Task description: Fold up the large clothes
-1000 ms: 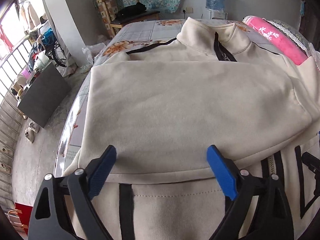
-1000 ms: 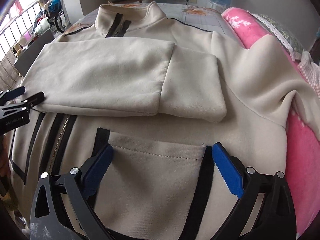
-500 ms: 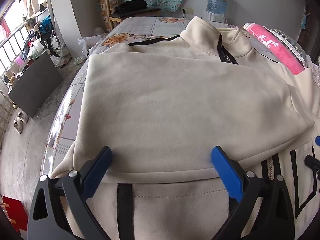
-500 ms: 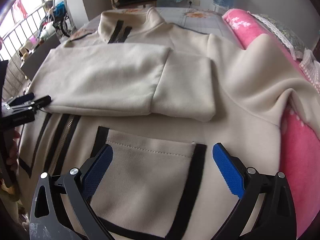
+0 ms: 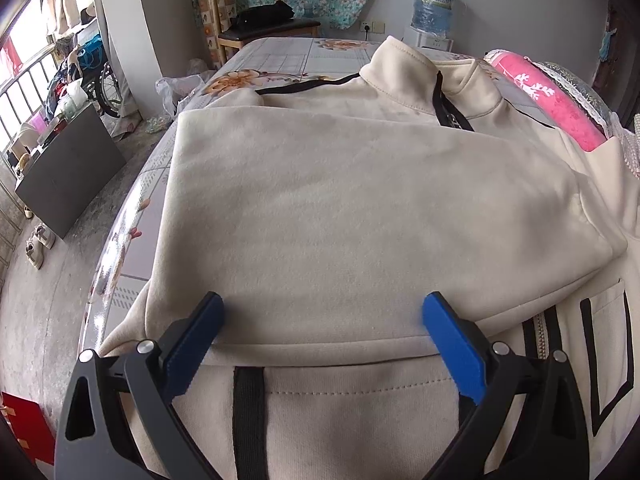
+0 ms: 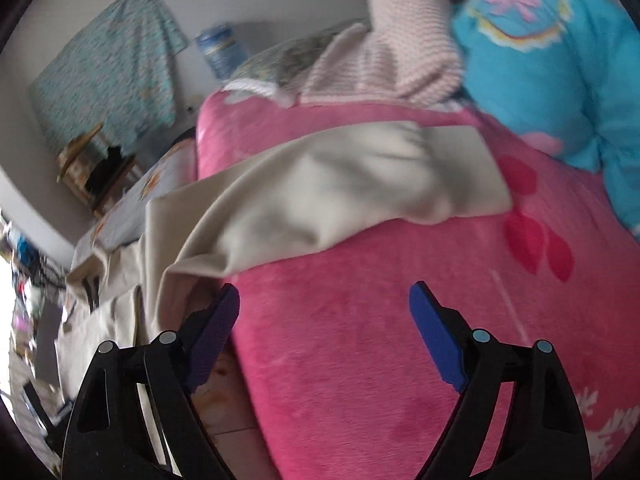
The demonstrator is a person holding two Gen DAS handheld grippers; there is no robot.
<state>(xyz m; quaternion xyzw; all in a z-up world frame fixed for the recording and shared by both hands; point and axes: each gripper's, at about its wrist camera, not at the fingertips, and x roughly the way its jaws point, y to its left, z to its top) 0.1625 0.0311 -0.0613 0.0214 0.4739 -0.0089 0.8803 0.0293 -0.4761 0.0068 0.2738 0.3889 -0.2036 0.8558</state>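
In the left wrist view, the left gripper point(image 5: 322, 322) pointed steeply down over the cream jacket point(image 5: 360, 208), which lay spread on the floral-covered bed point(image 5: 280, 56) with its collar toward the far wall. Its blue fingers point(image 5: 452, 344) stood wide apart with nothing pinched between them, poised just above the lower edge of the sleeve point(image 5: 320, 184) folded across the jacket's chest. A black-trimmed pocket point(image 5: 340, 420) showed below that edge, between the two black arms of the tool. In the right wrist view, blurred and rolled to one side, the right gripper point(image 6: 324, 312) tilted down over a pink blanket point(image 6: 380, 340). Its jaws were closing but remained well apart, with only the blanket's surface seen between them and no cloth gripped. The jacket's other sleeve point(image 6: 340, 184) lay draped over the blanket ahead of the fingers, apart from them. A blue plush toy point(image 6: 560, 60) sat at the upper right.
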